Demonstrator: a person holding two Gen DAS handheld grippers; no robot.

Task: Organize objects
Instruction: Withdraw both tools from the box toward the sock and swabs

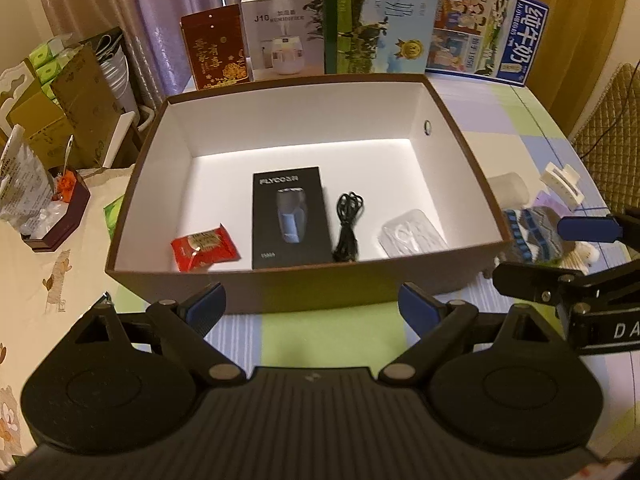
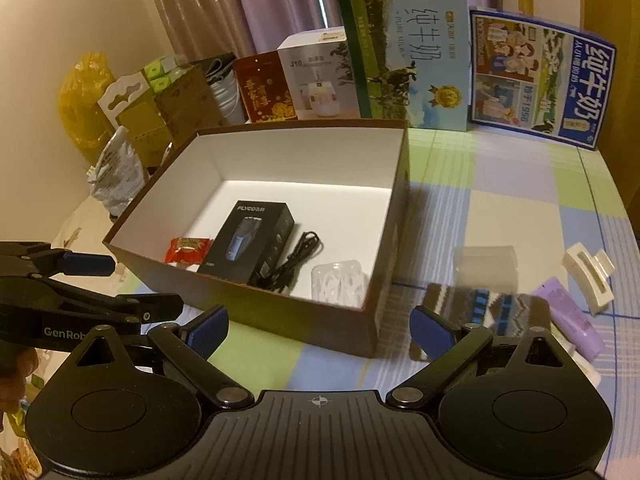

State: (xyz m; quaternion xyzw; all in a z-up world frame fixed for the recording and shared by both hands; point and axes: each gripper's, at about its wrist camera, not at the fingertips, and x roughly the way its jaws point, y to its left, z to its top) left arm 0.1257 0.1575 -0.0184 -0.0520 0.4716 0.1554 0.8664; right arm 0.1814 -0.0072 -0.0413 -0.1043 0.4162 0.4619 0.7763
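Note:
A brown box (image 1: 300,120) with a white inside stands open on the checked tablecloth. In it lie a red snack packet (image 1: 204,246), a black shaver carton (image 1: 290,218), a coiled black cable (image 1: 348,226) and a clear plastic case (image 1: 414,238). My left gripper (image 1: 312,308) is open and holds nothing, just short of the box's near wall. My right gripper (image 2: 320,330) is open too, by the box's near right corner (image 2: 372,332). To the right of the box lie a patterned sock (image 2: 480,304), a translucent cup (image 2: 486,268), a white claw clip (image 2: 590,276) and a purple tube (image 2: 572,320).
Milk cartons (image 1: 384,20), a humidifier box (image 1: 284,28) and a red pouch (image 1: 214,52) line the table's back edge. Cardboard boxes (image 1: 72,100), bags and a small maroon tray (image 1: 60,220) crowd the left side. A quilted chair back (image 1: 608,120) stands at the right.

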